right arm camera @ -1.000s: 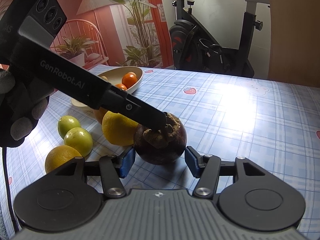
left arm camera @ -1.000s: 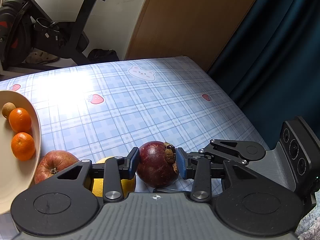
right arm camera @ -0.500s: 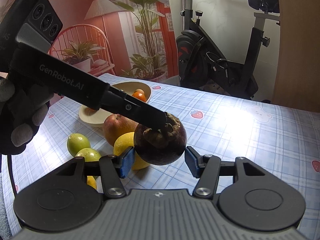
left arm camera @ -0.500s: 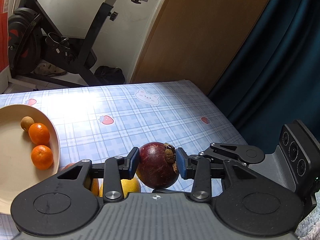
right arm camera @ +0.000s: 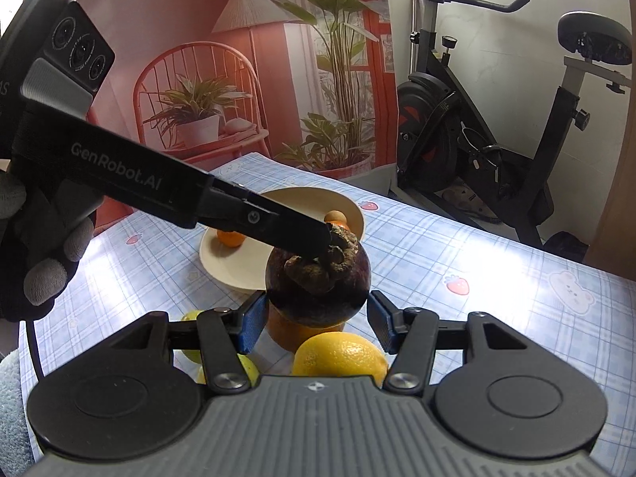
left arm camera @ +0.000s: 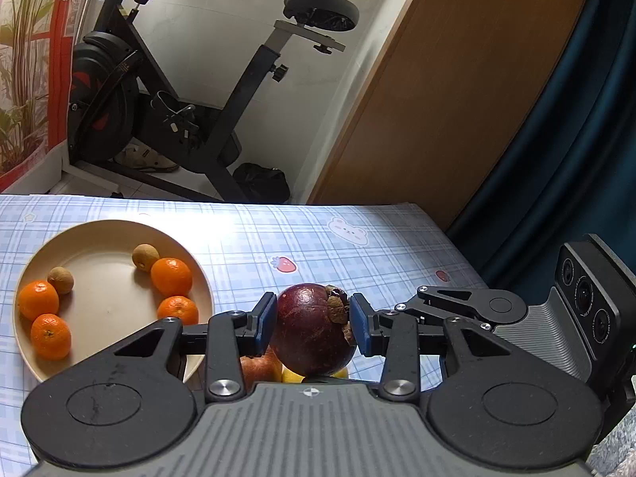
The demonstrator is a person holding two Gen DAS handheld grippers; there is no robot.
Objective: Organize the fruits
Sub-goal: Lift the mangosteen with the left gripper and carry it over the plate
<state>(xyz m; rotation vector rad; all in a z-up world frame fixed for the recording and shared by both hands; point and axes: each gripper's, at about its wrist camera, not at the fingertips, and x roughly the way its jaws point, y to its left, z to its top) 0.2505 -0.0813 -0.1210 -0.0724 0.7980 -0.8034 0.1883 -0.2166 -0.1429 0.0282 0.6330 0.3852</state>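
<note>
Since a second ago the mangosteen (left arm camera: 314, 330) has been raised off the checked tablecloth (left arm camera: 357, 246) and carried toward the cream bowl (left arm camera: 115, 302), pinched between the pads of the left gripper (left arm camera: 313, 324). The right gripper (right arm camera: 316, 320) is held spread on either side of it, pads apart from the skin. Four tangerines and two small brown fruits are already gathered in the bowl; an apple (left arm camera: 258, 367), a lemon (right arm camera: 340, 355) and green fruits are left outside. "GenRobot.AI" is printed on the left tool.
</note>
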